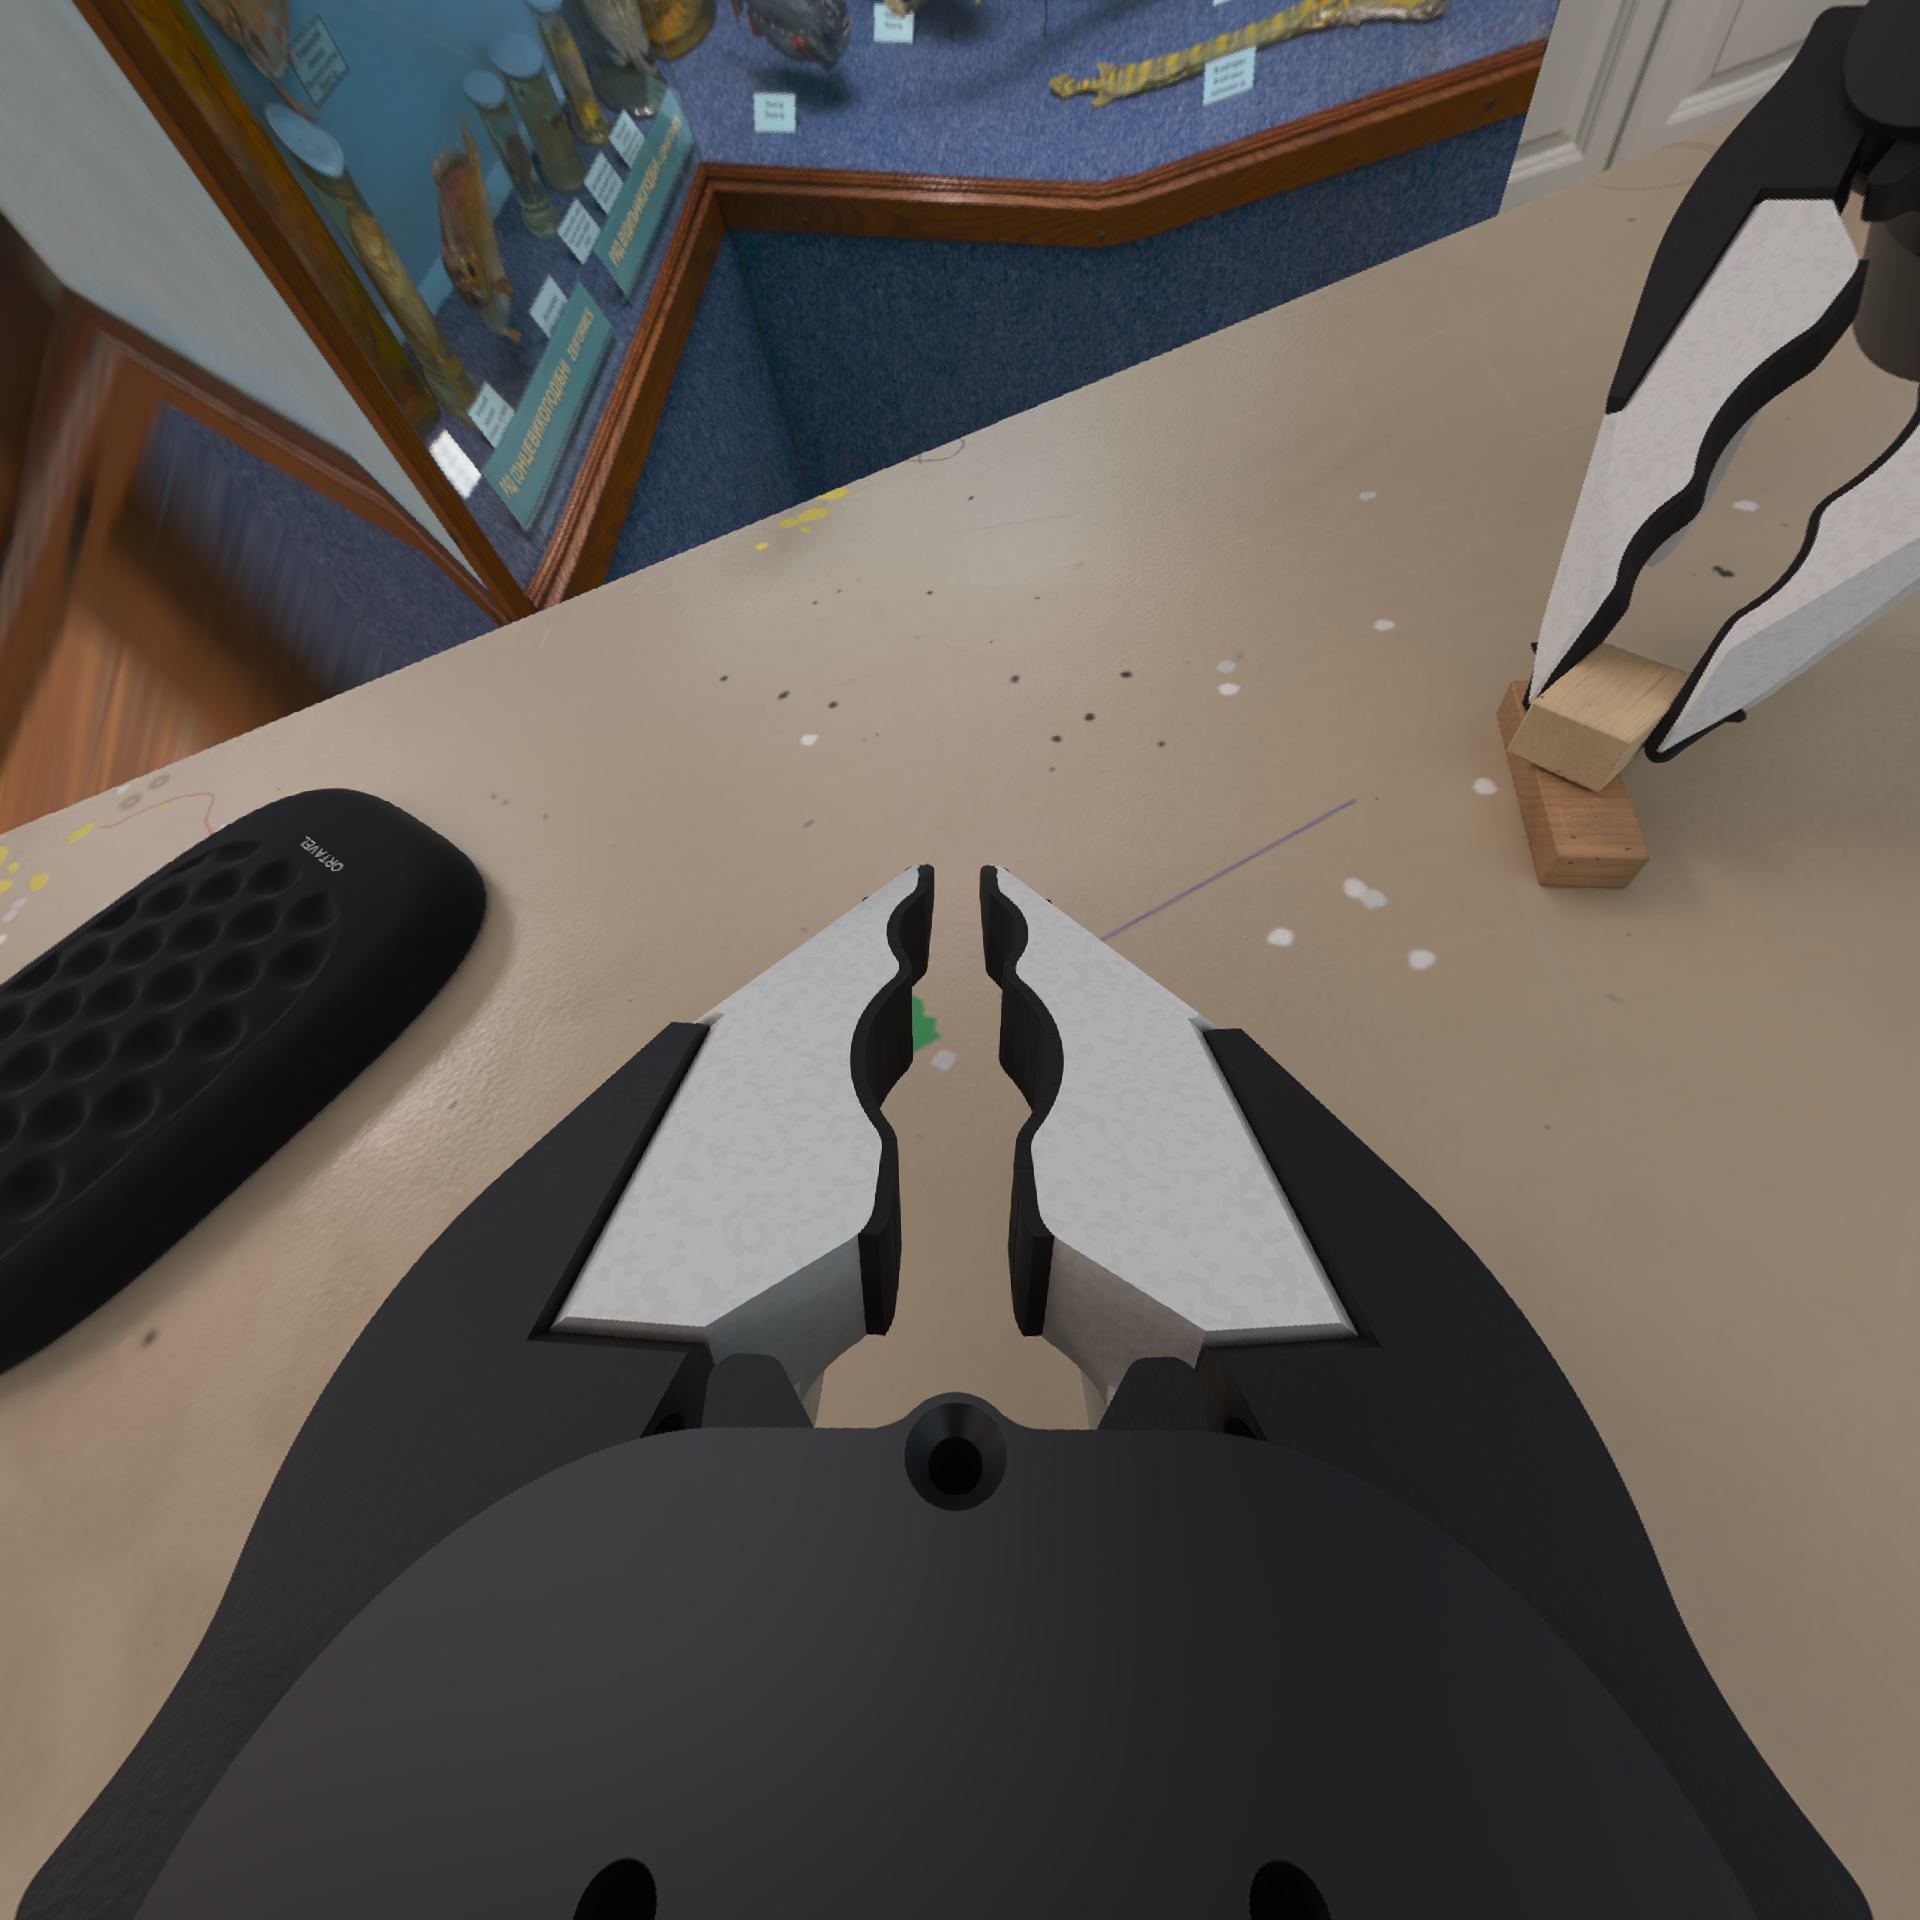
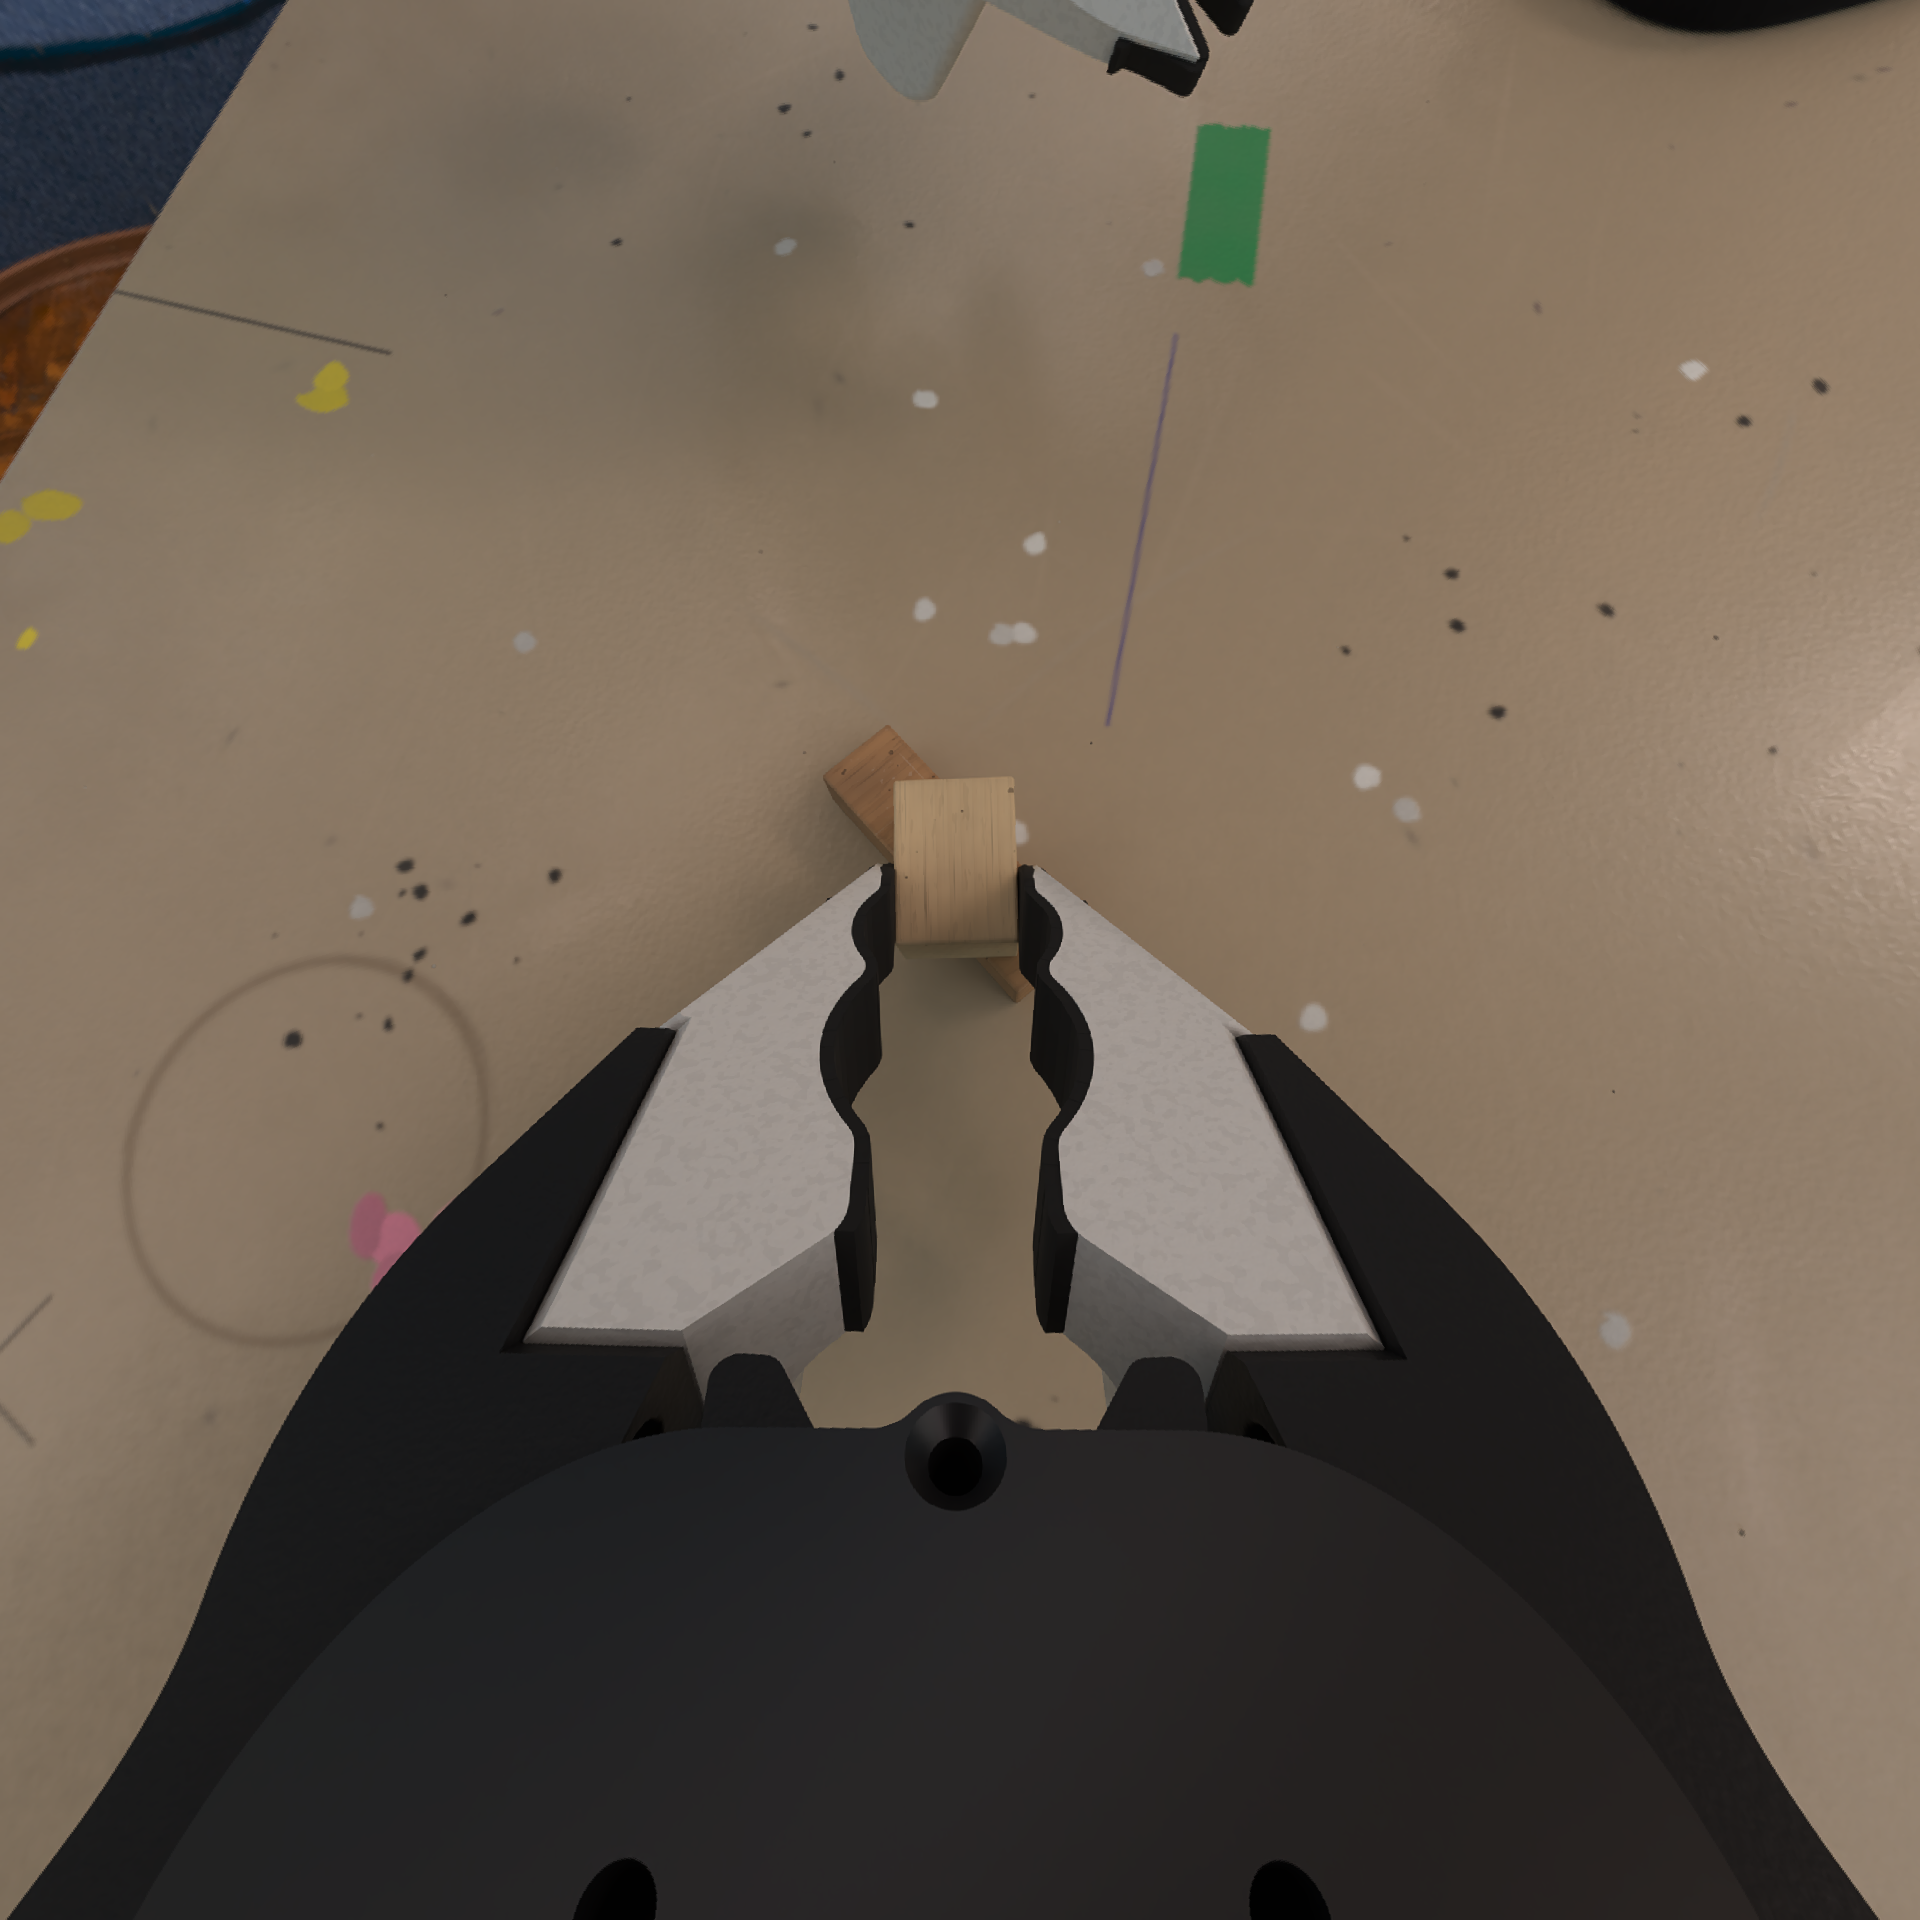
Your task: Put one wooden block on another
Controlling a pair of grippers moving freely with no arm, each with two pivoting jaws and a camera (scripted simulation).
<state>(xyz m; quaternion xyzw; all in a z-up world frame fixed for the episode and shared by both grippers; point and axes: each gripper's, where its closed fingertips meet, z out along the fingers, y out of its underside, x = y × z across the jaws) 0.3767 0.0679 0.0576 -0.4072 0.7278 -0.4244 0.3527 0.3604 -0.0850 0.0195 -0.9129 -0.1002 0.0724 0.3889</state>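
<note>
A pale wooden block (image 2: 954,852) lies crosswise on top of a darker wooden block (image 2: 873,774) on the tan table. My right gripper (image 2: 956,883) is shut on the pale block, one fingertip against each side. The left wrist view shows the same at far right: the right gripper (image 1: 1610,717) reaches down from above on the pale block (image 1: 1584,727), which rests tilted on the darker block (image 1: 1584,842). My left gripper (image 1: 956,878) is empty, its jaws nearly together with a narrow gap, hovering over the table well left of the blocks.
A black dimpled pad (image 1: 208,1029) lies at the left near the table edge (image 1: 727,540). A green tape strip (image 2: 1224,203) is on the table beyond the blocks. The left gripper's fingers (image 2: 935,52) show at the top of the right wrist view.
</note>
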